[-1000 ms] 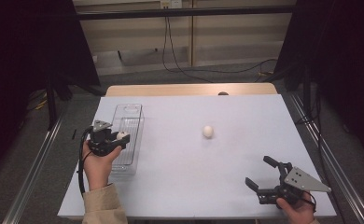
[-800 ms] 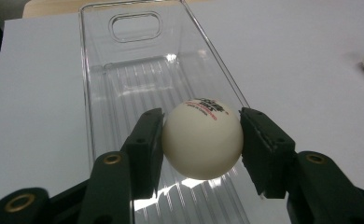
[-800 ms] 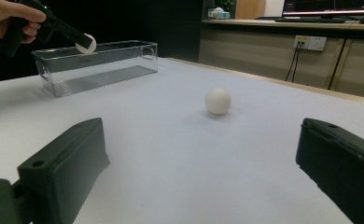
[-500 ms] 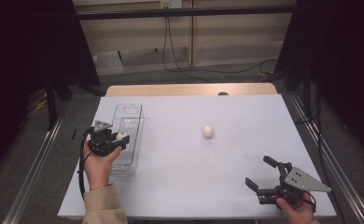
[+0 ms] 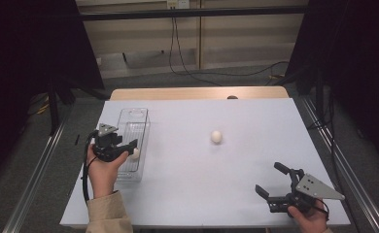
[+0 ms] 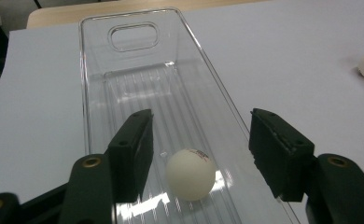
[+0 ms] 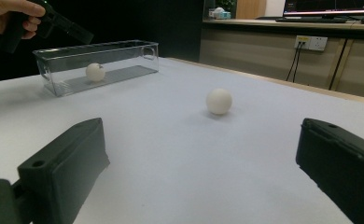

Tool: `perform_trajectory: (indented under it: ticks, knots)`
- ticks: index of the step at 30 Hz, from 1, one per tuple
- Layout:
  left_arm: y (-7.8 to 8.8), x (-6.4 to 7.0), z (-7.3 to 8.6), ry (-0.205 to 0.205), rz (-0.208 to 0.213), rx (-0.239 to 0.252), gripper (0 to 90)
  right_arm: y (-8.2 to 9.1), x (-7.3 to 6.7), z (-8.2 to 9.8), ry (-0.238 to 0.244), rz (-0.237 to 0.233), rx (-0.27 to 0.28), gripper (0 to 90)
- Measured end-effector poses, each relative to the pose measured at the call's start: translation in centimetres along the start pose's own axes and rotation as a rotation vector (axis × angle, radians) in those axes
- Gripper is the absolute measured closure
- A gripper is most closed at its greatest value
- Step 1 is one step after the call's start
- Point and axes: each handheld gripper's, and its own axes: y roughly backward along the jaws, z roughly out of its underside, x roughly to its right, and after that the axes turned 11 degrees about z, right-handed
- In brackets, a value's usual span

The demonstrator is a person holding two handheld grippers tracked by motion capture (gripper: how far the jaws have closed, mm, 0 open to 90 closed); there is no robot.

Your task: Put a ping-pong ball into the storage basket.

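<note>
Released moments ago, the ball (image 6: 190,174) lies on the ribbed floor of the clear bin (image 6: 96,70), free between the jaws of my left claw (image 6: 201,147), which have just been opening and touch it on neither side. Across the white table (image 5: 236,194), the bin stands near the left edge, my left hand (image 5: 102,170) over its near end. My right claw (image 5: 272,180) sits at the near right corner, well apart, jaws spread wide on nothing. A second ball (image 5: 216,136) rests alone on the open tabletop, between the bin and that claw.
</note>
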Motion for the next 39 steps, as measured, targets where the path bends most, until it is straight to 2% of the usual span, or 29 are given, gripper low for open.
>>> perform_trajectory:
  ticks: [12, 21, 23, 32, 39]
  knots:
    - [0.4, 1.3, -1.0, -0.027, 0.019, 0.010, 27.1, 0.0, 0.0, 0.0, 0.002, 0.000, 0.000, 1.4]
    - [-0.4, 2.3, -1.3, -0.032, 0.070, -0.004, 19.0, 0.0, 0.0, 0.0, 0.002, -0.001, 0.000, 1.4]
    - [-0.5, 2.5, -1.4, -0.031, 0.084, -0.003, 18.1, 0.0, 0.0, 0.0, 0.002, -0.001, 0.000, 1.4]
    - [-1.2, 3.2, -1.5, -0.046, 0.095, -0.017, 14.4, 0.0, 0.0, 0.0, 0.002, -0.001, 0.001, 1.4]
    - [-1.8, 3.9, -1.7, -0.059, 0.125, -0.024, 13.8, -0.1, 0.0, 0.0, 0.004, 0.000, 0.000, 1.4]
